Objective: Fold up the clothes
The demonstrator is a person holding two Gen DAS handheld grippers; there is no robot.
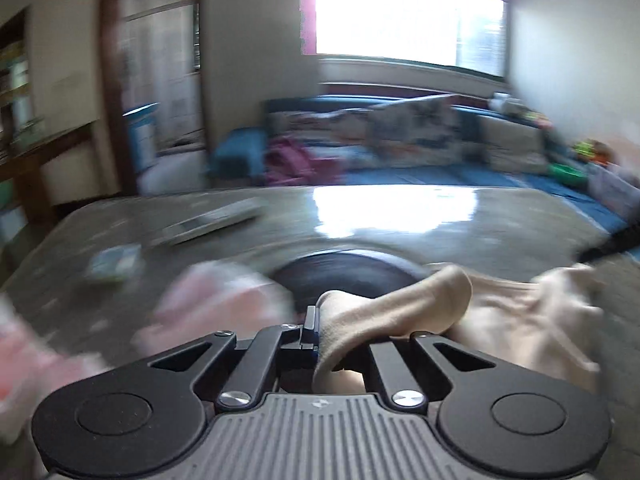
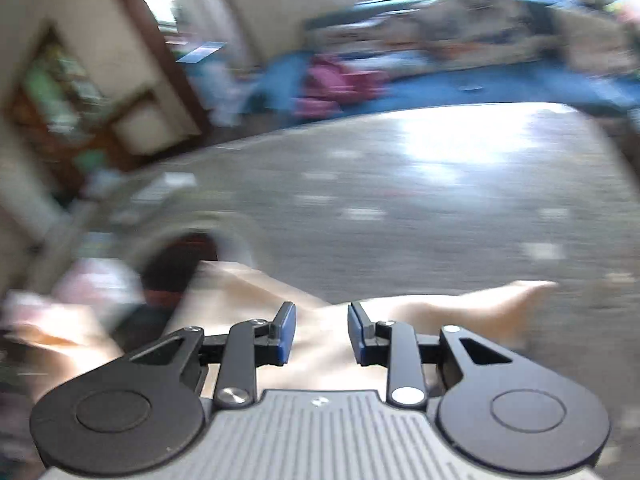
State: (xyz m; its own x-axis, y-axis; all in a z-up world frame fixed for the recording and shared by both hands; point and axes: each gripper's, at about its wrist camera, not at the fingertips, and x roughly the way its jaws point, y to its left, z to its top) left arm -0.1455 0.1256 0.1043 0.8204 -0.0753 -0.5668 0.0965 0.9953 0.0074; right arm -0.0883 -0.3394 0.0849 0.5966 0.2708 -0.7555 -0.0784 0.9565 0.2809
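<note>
- The left gripper [image 1: 316,328] has its jaws pinching a fold of the beige garment [image 1: 400,312], which is lifted at the near edge of the grey bench [image 1: 500,220].
- The right gripper [image 2: 321,334] has its jaws spread, blue pads [image 2: 287,332] apart, over the same cloth [image 2: 320,360].
- Blurred pink clothes [image 1: 224,296] lie towards the bench's left edge.
</note>
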